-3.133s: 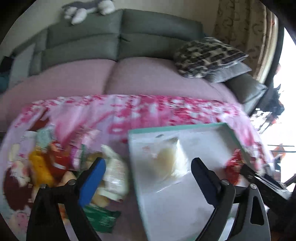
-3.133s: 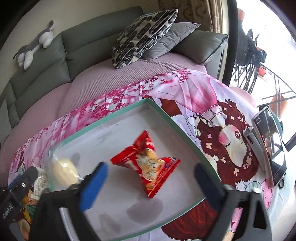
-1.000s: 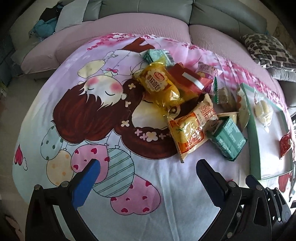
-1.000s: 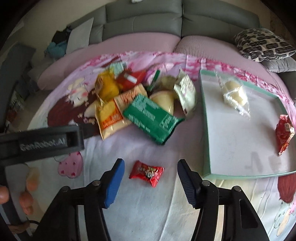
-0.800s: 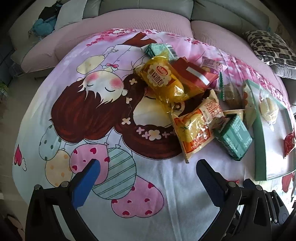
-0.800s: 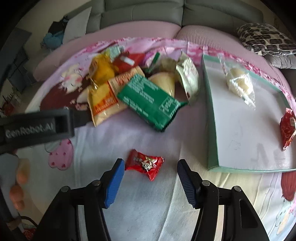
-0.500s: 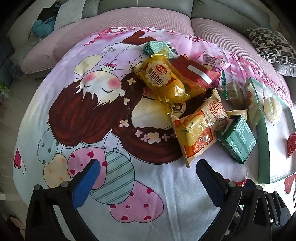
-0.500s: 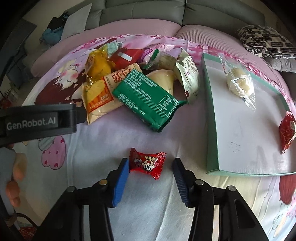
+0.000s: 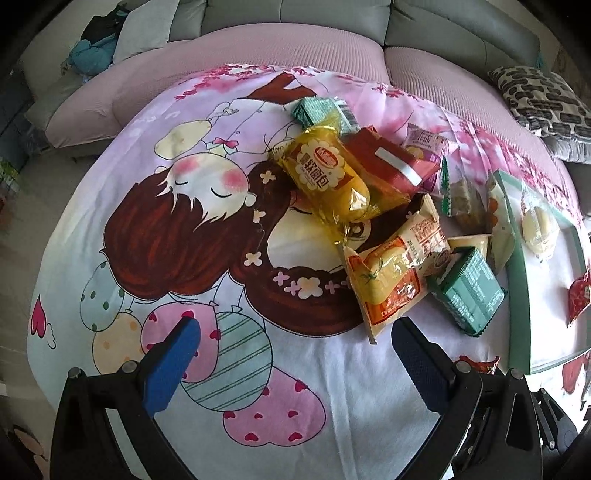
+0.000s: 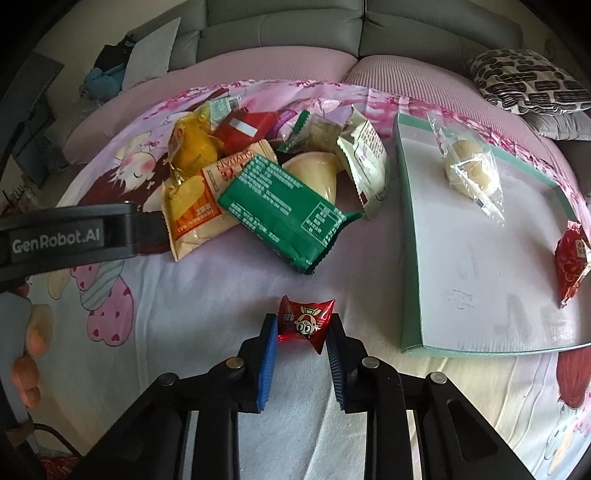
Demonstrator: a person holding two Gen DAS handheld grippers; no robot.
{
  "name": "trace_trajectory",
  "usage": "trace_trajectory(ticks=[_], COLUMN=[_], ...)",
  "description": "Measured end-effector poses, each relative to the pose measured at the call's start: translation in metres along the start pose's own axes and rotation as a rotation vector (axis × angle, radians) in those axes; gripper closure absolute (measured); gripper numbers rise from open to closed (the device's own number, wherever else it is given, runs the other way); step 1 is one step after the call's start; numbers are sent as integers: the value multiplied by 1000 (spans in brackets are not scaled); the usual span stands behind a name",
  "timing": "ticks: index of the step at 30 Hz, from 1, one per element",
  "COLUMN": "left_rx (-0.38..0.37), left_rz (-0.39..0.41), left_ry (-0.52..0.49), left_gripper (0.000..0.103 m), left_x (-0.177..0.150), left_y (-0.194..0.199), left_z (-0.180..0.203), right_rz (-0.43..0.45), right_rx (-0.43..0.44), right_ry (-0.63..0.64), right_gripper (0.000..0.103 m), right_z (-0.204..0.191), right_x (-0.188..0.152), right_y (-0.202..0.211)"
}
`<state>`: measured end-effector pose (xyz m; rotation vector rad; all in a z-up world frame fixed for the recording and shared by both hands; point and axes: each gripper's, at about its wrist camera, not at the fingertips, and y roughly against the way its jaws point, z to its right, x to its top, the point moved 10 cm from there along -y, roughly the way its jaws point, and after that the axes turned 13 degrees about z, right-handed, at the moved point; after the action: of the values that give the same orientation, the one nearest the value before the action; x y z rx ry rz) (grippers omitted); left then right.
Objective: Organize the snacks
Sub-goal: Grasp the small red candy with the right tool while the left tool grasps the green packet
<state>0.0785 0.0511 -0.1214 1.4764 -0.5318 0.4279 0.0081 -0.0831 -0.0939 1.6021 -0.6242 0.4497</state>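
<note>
A small red candy packet (image 10: 306, 325) lies on the cartoon cloth, and its edge also shows as a red candy packet (image 9: 476, 363) in the left wrist view. My right gripper (image 10: 303, 319) is closing on it, and both blue pads touch its sides. My left gripper (image 9: 295, 326) hangs open over the cloth with nothing between its fingers. A pile of snacks lies beyond, with a green pack (image 10: 280, 206), a yellow bun pack (image 9: 328, 173) and an orange-cream pack (image 9: 395, 273). The green-rimmed tray (image 10: 410, 221) to the right holds a wrapped pale bun (image 10: 469, 170) and a red packet (image 10: 570, 262).
The left gripper's black body (image 10: 66, 236) and a person's fingers (image 10: 29, 343) fill the left edge of the right wrist view. A grey sofa (image 10: 280, 29) with a patterned cushion (image 10: 528, 81) runs behind the cloth-covered seat. Bare cloth lies in front of the pile.
My right gripper's jaws have narrowed from wide apart to touching both sides of the small red packet. Three seconds ago both grippers faced the tray; now they face the snack pile.
</note>
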Motion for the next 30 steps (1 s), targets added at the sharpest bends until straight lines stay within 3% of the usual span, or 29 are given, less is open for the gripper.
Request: trace_trajectory(ticks=[13, 19, 20, 24, 30], left_rx=[-106, -205, -217, -299, -365], left_rz=[45, 42, 37, 4, -60], left_ry=[90, 154, 160, 167, 181], left_gripper=[0, 0, 1, 21, 25], left_x=[15, 20, 20, 16, 11], left_y=[12, 12, 12, 11, 0], left_z=[21, 46, 51, 79, 112], right_rz=[126, 184, 190, 206, 230], right_rx=[-21, -99, -113, -152, -175], right_ry=[-57, -98, -114, -170, -211], right_gripper=[80, 80, 80, 80, 80], right_z=[20, 54, 62, 89, 110], right_x=[34, 50, 52, 57, 65], right_y=[25, 41, 43, 50, 59])
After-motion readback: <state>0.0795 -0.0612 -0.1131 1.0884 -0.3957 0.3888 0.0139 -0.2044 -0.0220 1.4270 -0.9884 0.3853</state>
